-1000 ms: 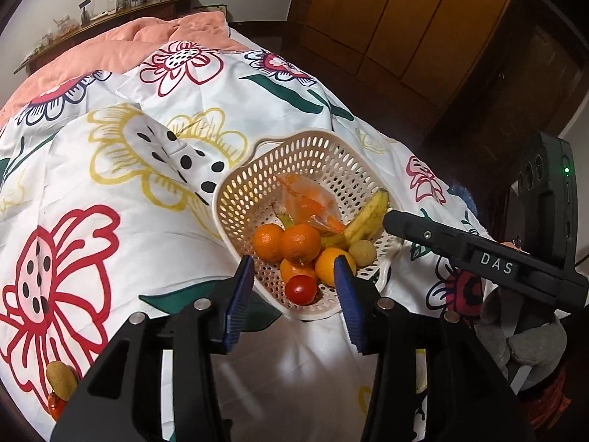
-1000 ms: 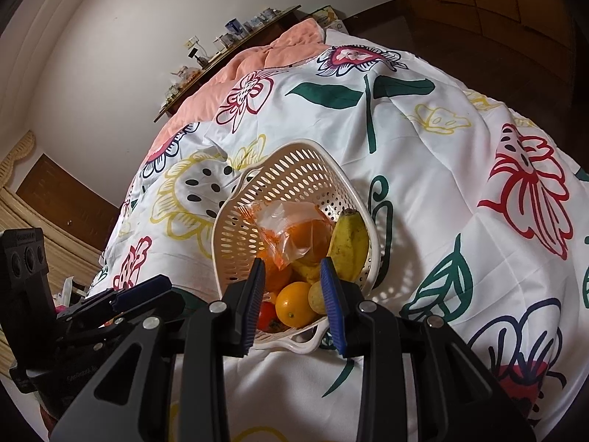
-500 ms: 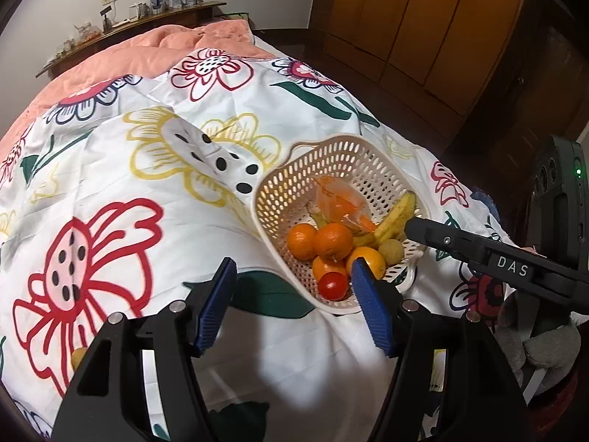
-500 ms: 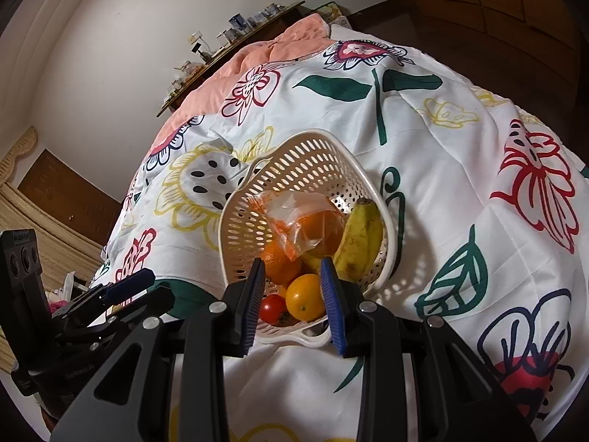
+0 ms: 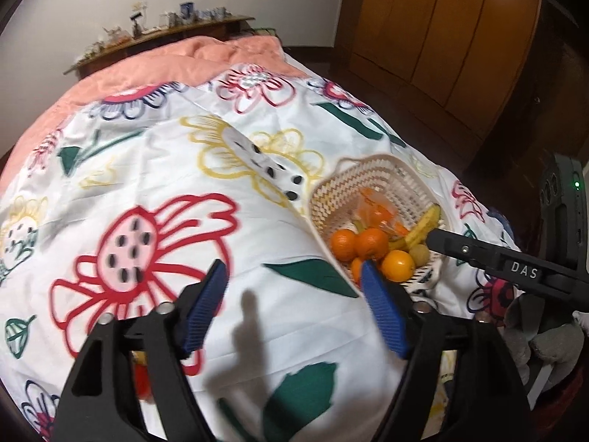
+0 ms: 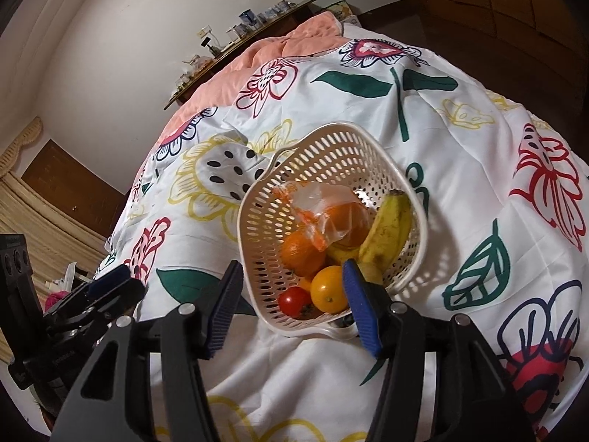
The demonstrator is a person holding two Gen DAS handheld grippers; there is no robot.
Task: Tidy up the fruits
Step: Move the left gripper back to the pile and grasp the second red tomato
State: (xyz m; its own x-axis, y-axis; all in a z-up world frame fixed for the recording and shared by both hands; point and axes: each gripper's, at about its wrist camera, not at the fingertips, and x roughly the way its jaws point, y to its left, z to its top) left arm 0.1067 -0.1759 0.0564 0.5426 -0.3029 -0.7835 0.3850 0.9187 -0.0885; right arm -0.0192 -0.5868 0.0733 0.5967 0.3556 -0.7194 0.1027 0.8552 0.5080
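Observation:
A cream perforated basket (image 6: 331, 127) sits on the flowered bed cover, holding oranges (image 6: 302, 254), a tomato (image 6: 292, 300), a banana (image 6: 390, 228) and a plastic bag (image 6: 324, 202) with an orange in it. My right gripper (image 6: 291, 289) hovers at the basket's near rim; its jaws are opening, and the rim lies between them untouched. My left gripper (image 5: 294, 281) is over bare bed cover left of the basket (image 5: 371, 160), its jaws opening with nothing between them. Two small fruits (image 5: 141, 375), one red, lie half hidden behind its left finger.
The flowered bed cover (image 5: 147, 169) ends at a peach blanket (image 5: 184, 62) by the wall. A shelf of small items (image 5: 165, 31) runs behind it. Wooden wardrobe doors (image 5: 441, 37) stand at the right, across a dark floor strip. One finger of my right gripper (image 5: 478, 254) crosses the basket's right side.
My left gripper swung left, away from the basket, and its jaws spread wide. My right gripper's jaws went from nearly shut at the basket's near rim to clearly apart.

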